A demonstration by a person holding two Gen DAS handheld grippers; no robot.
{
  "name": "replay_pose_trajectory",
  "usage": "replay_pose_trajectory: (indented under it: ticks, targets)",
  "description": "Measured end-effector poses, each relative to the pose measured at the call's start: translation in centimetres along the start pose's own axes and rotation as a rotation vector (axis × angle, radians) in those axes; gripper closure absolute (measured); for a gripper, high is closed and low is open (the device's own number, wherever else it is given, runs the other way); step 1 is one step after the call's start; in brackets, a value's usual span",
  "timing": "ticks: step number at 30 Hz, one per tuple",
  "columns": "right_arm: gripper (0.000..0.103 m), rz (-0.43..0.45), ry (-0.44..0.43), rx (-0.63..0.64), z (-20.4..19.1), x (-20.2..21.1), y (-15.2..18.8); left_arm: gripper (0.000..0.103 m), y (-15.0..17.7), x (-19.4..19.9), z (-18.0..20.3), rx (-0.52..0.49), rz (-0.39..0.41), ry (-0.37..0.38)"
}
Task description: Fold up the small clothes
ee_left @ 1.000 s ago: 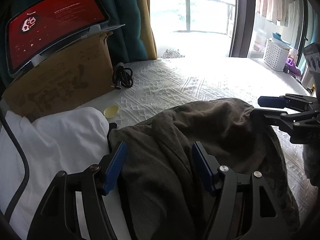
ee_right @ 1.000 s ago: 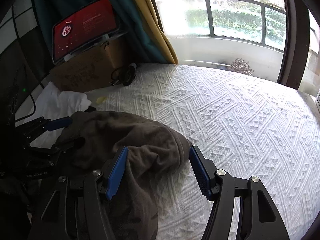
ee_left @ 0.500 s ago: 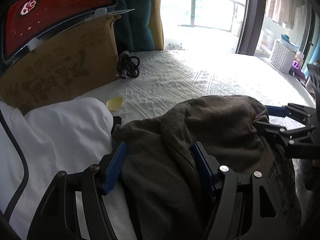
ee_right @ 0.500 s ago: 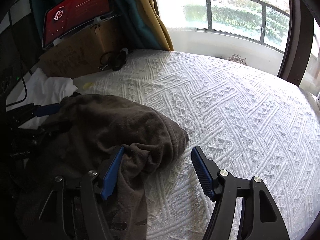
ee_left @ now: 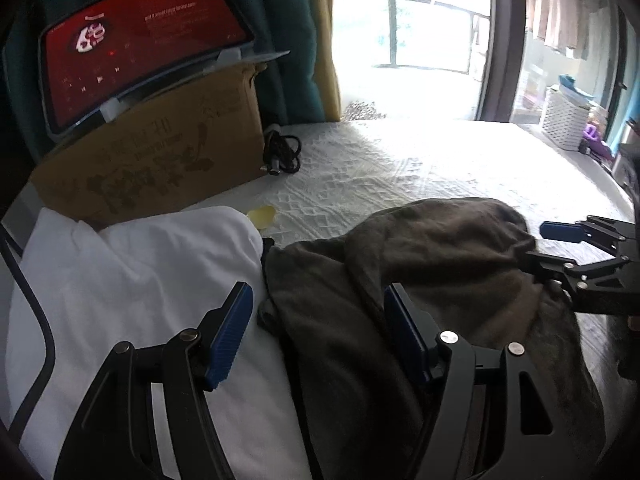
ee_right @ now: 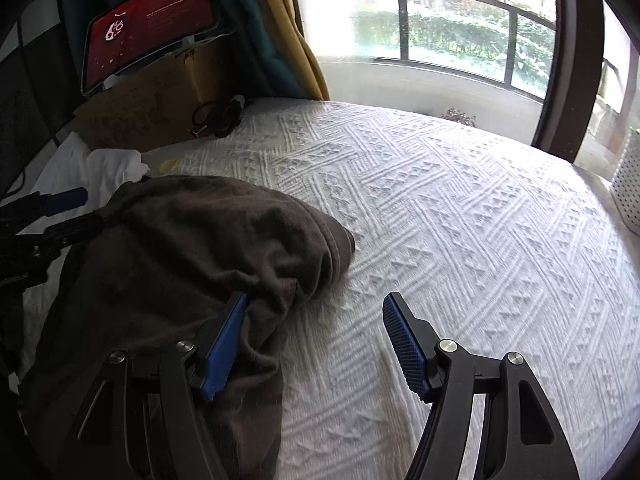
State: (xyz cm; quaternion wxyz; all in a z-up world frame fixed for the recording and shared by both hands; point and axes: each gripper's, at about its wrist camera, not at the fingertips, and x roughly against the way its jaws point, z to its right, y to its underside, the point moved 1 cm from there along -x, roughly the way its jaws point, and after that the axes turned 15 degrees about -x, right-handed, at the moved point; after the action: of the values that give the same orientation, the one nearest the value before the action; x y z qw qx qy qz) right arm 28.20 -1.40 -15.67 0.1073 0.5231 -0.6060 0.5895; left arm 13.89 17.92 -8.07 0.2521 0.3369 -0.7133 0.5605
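A crumpled dark brown garment (ee_left: 432,264) lies on the white bedspread (ee_right: 460,216). My left gripper (ee_left: 318,320) is open over the garment's left edge: one blue pad hovers above a white garment (ee_left: 140,272), the other sits against a brown fold. My right gripper (ee_right: 314,332) is open at the brown garment's (ee_right: 180,248) right rim, its left pad beside the cloth and its right pad above bare bedspread. Each gripper shows in the other's view: the right gripper (ee_left: 560,248) at the garment's far side, the left gripper (ee_right: 68,212) at the left.
A cardboard box (ee_left: 152,164) with a red-screened tablet (ee_left: 144,52) on it stands at the back left, and a coiled black cable (ee_left: 282,152) lies beside it. A small yellow piece (ee_left: 262,216) lies near the white garment. A white basket (ee_left: 566,120) stands past the bed, by the window.
The right gripper's view has slid to the right off the brown garment, so more bedspread shows between its fingers. The left gripper's view has lifted a little; the tablet is back in full view.
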Motion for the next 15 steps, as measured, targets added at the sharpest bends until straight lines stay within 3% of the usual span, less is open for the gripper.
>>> replay_pose_trajectory:
  ticks: [15]
  targets:
    - [0.033, 0.035, 0.048, -0.046, 1.8, 3.6, 2.8, 0.034, 2.0, 3.0, 3.8, -0.019, 0.022, 0.066]
